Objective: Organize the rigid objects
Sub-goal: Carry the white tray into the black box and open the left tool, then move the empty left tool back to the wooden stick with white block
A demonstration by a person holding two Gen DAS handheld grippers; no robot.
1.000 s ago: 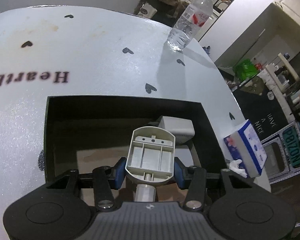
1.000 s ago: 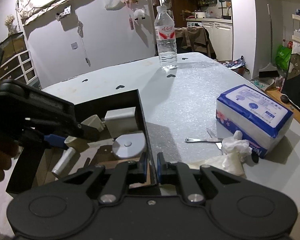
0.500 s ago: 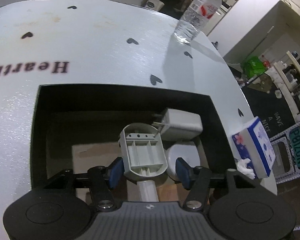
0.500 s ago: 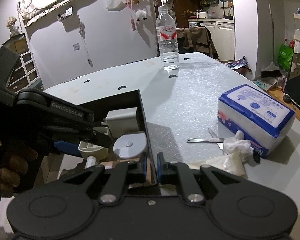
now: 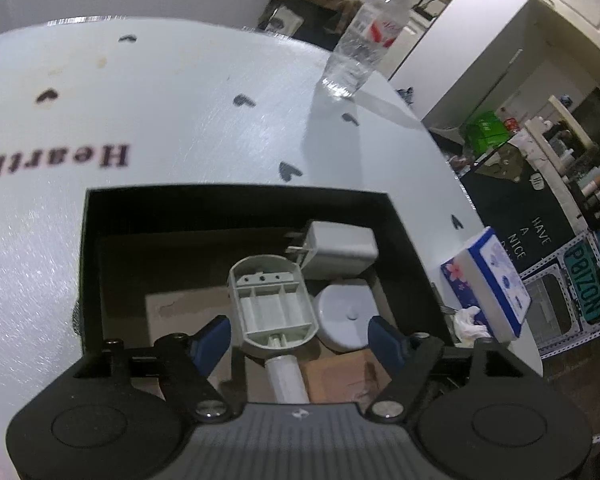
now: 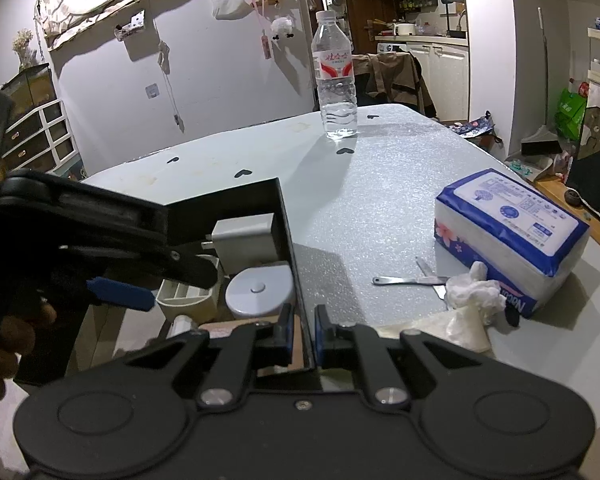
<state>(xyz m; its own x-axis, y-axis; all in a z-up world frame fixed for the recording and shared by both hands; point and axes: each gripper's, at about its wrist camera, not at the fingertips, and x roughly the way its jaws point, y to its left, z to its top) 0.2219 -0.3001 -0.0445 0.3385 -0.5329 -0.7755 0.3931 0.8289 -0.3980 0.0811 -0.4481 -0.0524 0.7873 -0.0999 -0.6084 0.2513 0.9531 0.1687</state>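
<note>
A black box (image 5: 236, 204) stands open on the white table. Inside lie a grey ribbed plastic casing (image 5: 274, 310), a white cylinder (image 5: 286, 378) under it, a grey plug adapter (image 5: 340, 250) and a white round puck (image 5: 346, 316). My left gripper (image 5: 300, 338) is open just above the box, its blue pads either side of the casing and apart from it. My right gripper (image 6: 302, 330) is shut on the box's right wall (image 6: 288, 236). The casing (image 6: 186, 300), puck (image 6: 258, 290) and adapter (image 6: 244, 244) also show in the right wrist view.
A water bottle (image 6: 336, 88) stands at the table's far side. A tissue pack (image 6: 508, 236), crumpled tissue (image 6: 474, 294) and metal tweezers (image 6: 410, 280) lie right of the box. The table edge drops off to the right.
The left gripper opened and let go of the grey casing, which now rests in the box. The gripper has drawn back a little. The right gripper has not moved.
</note>
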